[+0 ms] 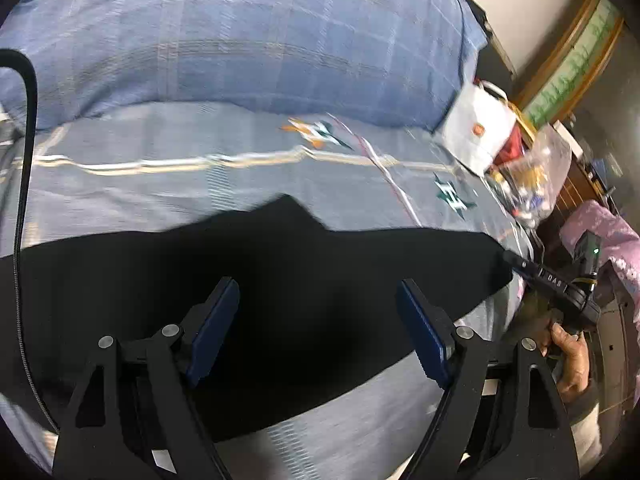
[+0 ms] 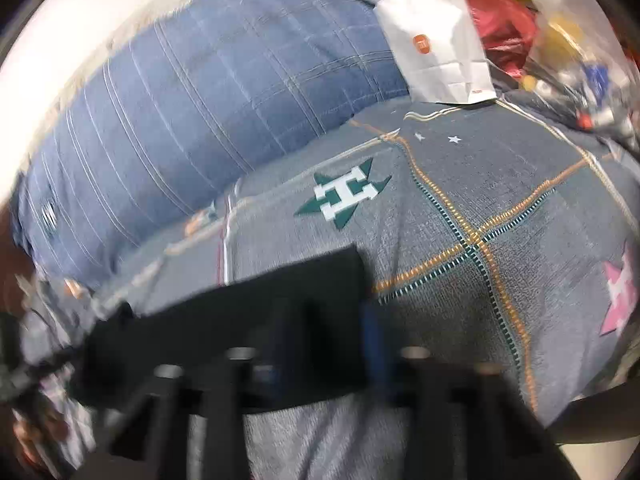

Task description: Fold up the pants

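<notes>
Black pants (image 1: pixel 160 264) lie spread across a grey-blue patterned bedsheet (image 1: pixel 200 184). My left gripper (image 1: pixel 316 284) hovers over their middle, its blue pads wide apart with nothing between them. At the pants' right end, my right gripper (image 1: pixel 510 259) meets the fabric's edge, with a person's hand (image 1: pixel 568 356) on its handle. The right wrist view is blurred. There a flap of the pants (image 2: pixel 240 320) drapes over my right gripper (image 2: pixel 336 320), whose jaws stand close together on the cloth. Its fingertips are hidden by the fabric.
A puffy blue plaid quilt (image 1: pixel 260 40) fills the far side of the bed. A white paper bag (image 2: pixel 436 40), a red bag (image 2: pixel 504 36) and a clear plastic bag of small items (image 1: pixel 536 176) sit at the far right. A black cable (image 1: pixel 24 160) hangs at left.
</notes>
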Demonstrator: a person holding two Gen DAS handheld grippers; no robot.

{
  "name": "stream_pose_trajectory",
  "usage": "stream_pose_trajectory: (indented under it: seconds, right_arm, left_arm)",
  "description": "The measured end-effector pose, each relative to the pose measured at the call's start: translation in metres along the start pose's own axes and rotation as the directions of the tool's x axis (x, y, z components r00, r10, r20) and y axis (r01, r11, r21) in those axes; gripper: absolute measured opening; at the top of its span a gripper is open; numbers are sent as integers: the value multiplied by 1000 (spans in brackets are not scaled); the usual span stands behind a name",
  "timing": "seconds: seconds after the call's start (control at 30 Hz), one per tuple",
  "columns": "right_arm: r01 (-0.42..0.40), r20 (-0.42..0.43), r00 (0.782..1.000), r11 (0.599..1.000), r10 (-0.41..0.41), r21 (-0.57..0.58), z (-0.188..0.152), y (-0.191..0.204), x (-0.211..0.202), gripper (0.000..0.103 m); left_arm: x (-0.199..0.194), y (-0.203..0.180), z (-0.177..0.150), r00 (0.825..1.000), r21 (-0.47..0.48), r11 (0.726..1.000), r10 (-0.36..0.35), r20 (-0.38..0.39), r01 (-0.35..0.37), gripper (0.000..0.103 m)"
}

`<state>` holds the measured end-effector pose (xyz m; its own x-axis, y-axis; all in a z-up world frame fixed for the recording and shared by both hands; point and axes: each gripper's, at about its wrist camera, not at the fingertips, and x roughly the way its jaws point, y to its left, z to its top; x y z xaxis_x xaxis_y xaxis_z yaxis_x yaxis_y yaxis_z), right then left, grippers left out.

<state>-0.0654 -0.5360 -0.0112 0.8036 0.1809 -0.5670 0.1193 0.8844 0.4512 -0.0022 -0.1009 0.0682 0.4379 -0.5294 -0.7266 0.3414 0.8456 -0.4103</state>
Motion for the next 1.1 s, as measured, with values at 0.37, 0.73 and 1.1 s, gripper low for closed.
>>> stream_pose_trajectory:
  seconds: [0.37,0.73,1.1]
  right_arm:
    - [-242,-65,970,963,236,-118,-18,36,21,14]
    - [-158,0,987,985,158,62,-10,-35,-4,29]
    - [-141,-115,982,986,151,90,-27,-34,31,40]
  left_arm:
    - [45,-64,13,998,52,998,-44,-52,47,81]
    - [53,-52,5,997,31,999,-12,-71,14,81]
    - [49,-69,9,997,76,995,-55,-45,59,81]
